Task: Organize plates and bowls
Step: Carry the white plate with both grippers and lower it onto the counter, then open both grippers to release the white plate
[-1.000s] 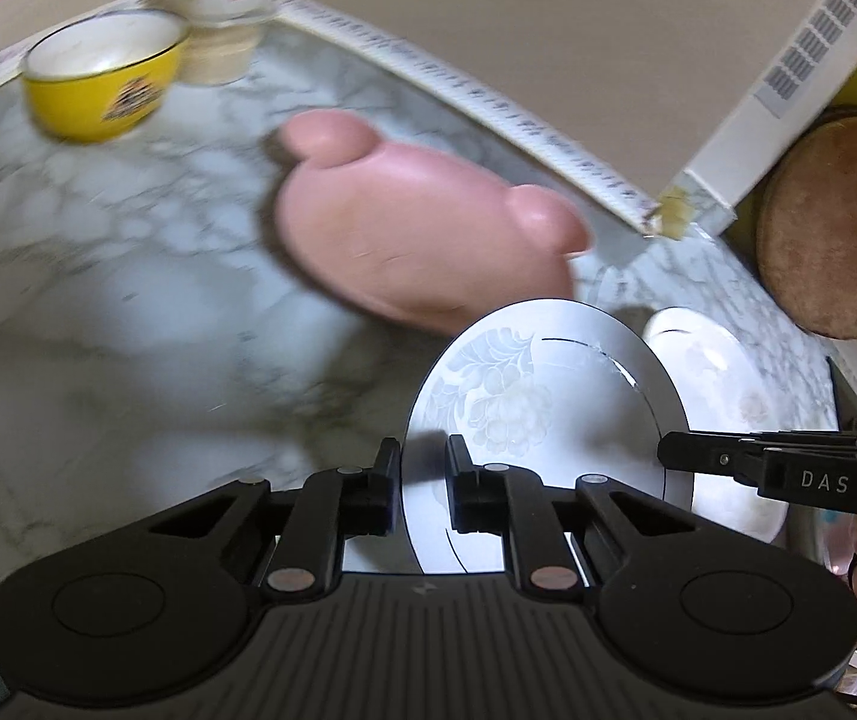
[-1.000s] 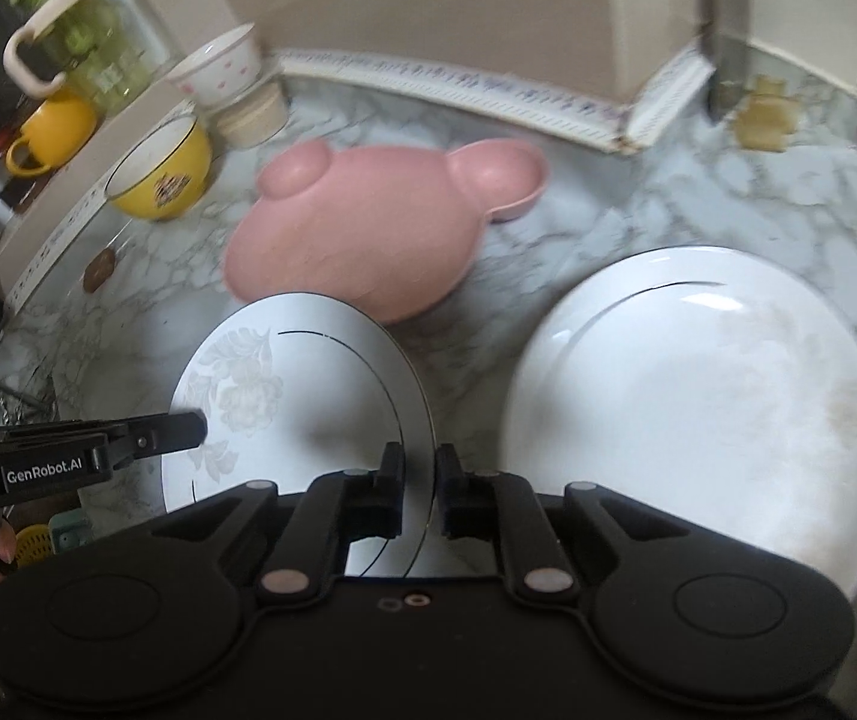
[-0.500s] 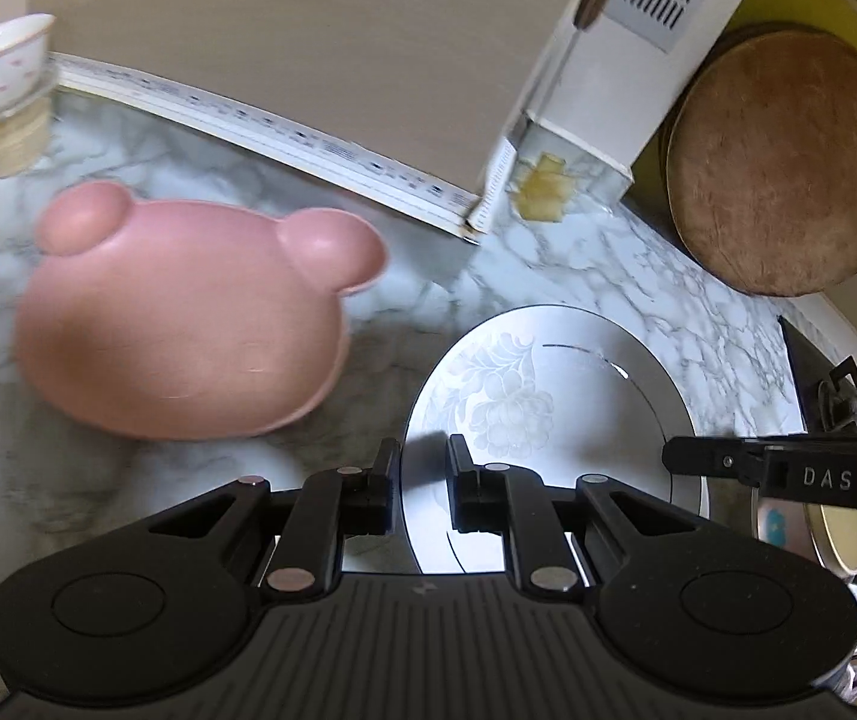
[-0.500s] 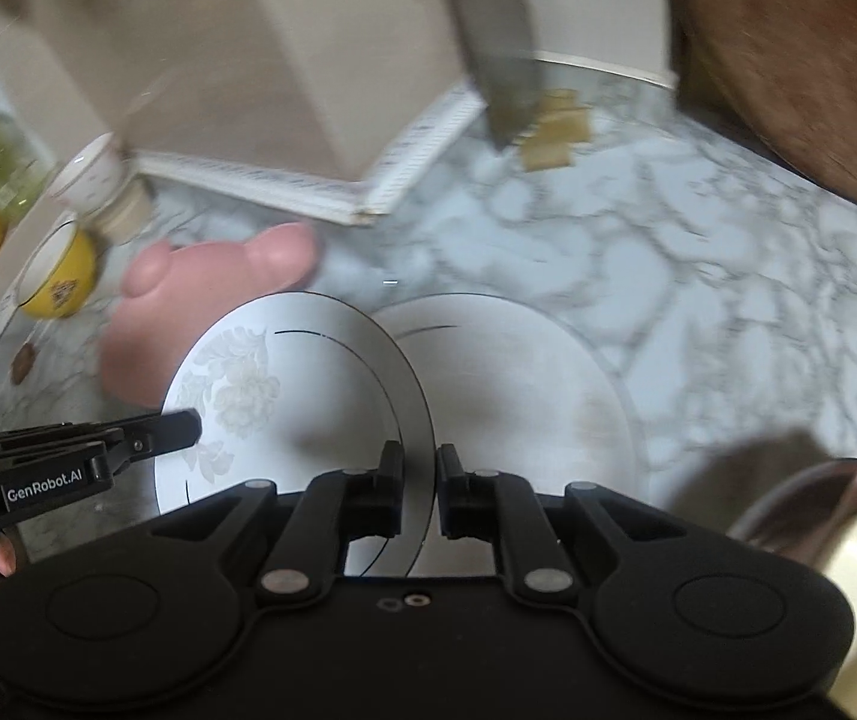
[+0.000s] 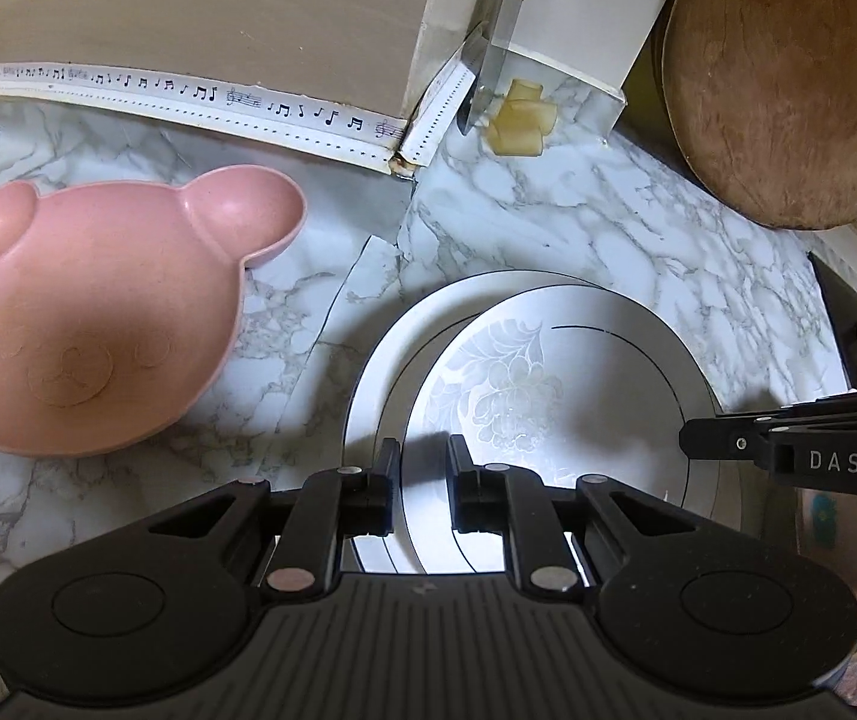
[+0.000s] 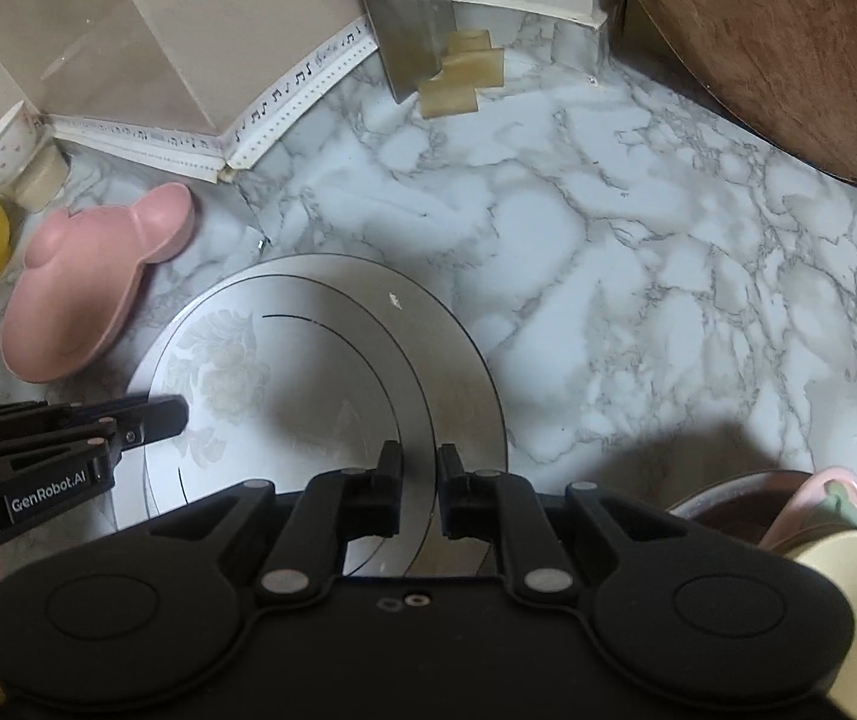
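Both hand-held grippers pinch opposite edges of one flowered plate: the left hand-held gripper has its fingers clamped on the near rim, and the right hand-held gripper is clamped on the rim at the other side. The flowered plate sits over a larger white plate lying on the marble tabletop. A pink bear-shaped bowl rests on the tabletop just beside them, and a round wooden board leans at the back.

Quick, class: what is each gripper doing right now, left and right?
Left gripper: shut on the floral plate rim.
Right gripper: shut on the same floral plate's opposite rim.
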